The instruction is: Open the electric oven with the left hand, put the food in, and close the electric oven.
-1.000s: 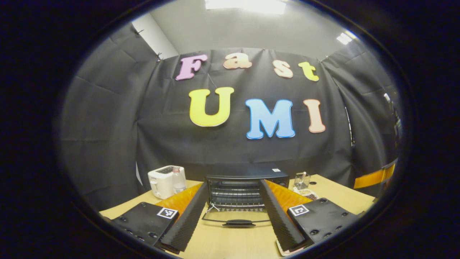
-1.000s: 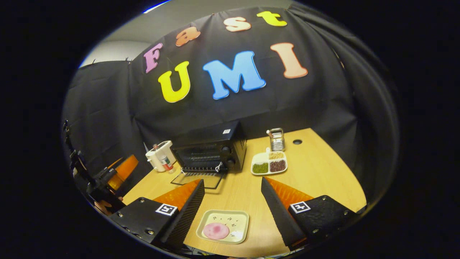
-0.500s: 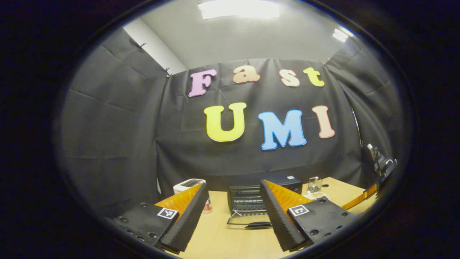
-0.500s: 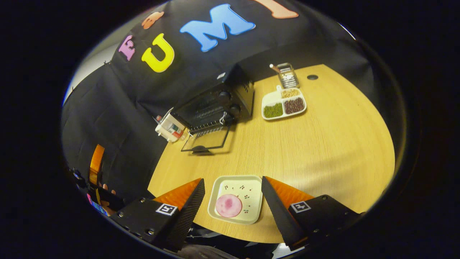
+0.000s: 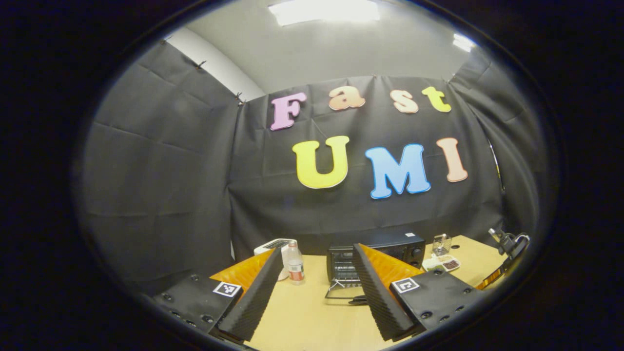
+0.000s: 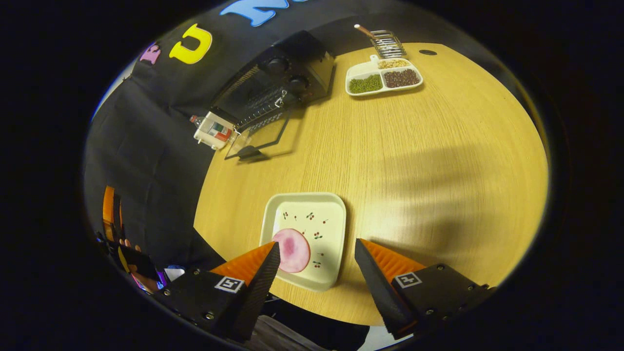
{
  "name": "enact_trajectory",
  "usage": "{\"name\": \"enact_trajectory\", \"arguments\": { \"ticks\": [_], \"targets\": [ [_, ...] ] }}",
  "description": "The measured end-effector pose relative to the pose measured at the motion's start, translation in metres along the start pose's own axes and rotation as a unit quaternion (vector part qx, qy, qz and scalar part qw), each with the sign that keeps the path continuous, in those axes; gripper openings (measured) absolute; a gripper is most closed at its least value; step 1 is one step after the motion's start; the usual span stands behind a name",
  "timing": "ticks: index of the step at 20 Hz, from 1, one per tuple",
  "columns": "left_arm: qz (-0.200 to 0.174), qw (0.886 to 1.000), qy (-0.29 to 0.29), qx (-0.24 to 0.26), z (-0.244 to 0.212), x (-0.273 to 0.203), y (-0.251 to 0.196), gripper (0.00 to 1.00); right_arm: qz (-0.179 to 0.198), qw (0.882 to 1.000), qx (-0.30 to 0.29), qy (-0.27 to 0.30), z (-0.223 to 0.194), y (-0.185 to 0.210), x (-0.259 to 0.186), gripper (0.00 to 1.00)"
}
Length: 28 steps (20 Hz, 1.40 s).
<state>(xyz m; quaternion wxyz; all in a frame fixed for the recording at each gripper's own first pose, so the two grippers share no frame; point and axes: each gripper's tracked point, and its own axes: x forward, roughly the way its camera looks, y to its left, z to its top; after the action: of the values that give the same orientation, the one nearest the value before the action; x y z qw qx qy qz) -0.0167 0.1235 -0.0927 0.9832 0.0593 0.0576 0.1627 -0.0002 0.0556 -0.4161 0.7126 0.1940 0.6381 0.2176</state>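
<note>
The black electric oven (image 5: 385, 248) stands at the back of the wooden table with its glass door (image 5: 343, 292) folded down flat. My left gripper (image 5: 317, 287) is open and held well back from it, holding nothing. In the right gripper view the oven (image 6: 273, 80) and its lowered door (image 6: 263, 139) lie far off at the upper left. A round pink slice of food (image 6: 291, 249) rests on a square cream plate (image 6: 324, 214) near the table's front edge. My right gripper (image 6: 317, 263) hovers open over the plate's near side, its left finger close beside the food.
A white toaster (image 5: 270, 245) and a small bottle (image 5: 294, 263) stand left of the oven. A divided tray of beans (image 6: 382, 80) and a wire holder (image 6: 387, 45) sit to its right. The other gripper and a hand (image 6: 119, 239) show at the left edge.
My left gripper has drawn back from the open oven, which looks smaller now. My right gripper has tipped downward and come closer over the plate with the food.
</note>
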Motion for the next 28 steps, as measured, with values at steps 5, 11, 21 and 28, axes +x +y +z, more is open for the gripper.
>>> {"name": "enact_trajectory", "arguments": {
  "ticks": [5, 11, 21, 28],
  "targets": [
    [0.018, 1.000, 0.006, -0.003, -0.004, 0.002, 0.015, 1.00, -0.041, 0.998, -0.014, 0.040, -0.012, -0.012, 0.015, 0.71],
    [0.015, 1.000, 0.011, -0.017, -0.010, 0.007, 0.011, 1.00, -0.050, 0.995, 0.018, 0.080, -0.016, -0.010, 0.017, 0.52],
    [0.015, 1.000, 0.010, -0.019, -0.008, 0.003, 0.008, 1.00, -0.044, 0.995, 0.056, 0.066, -0.015, -0.017, 0.024, 0.00],
    [0.021, 1.000, 0.014, -0.017, -0.008, -0.008, 0.011, 1.00, 0.011, 0.997, 0.057, 0.052, -0.006, -0.018, 0.020, 0.00]
  ]
}}
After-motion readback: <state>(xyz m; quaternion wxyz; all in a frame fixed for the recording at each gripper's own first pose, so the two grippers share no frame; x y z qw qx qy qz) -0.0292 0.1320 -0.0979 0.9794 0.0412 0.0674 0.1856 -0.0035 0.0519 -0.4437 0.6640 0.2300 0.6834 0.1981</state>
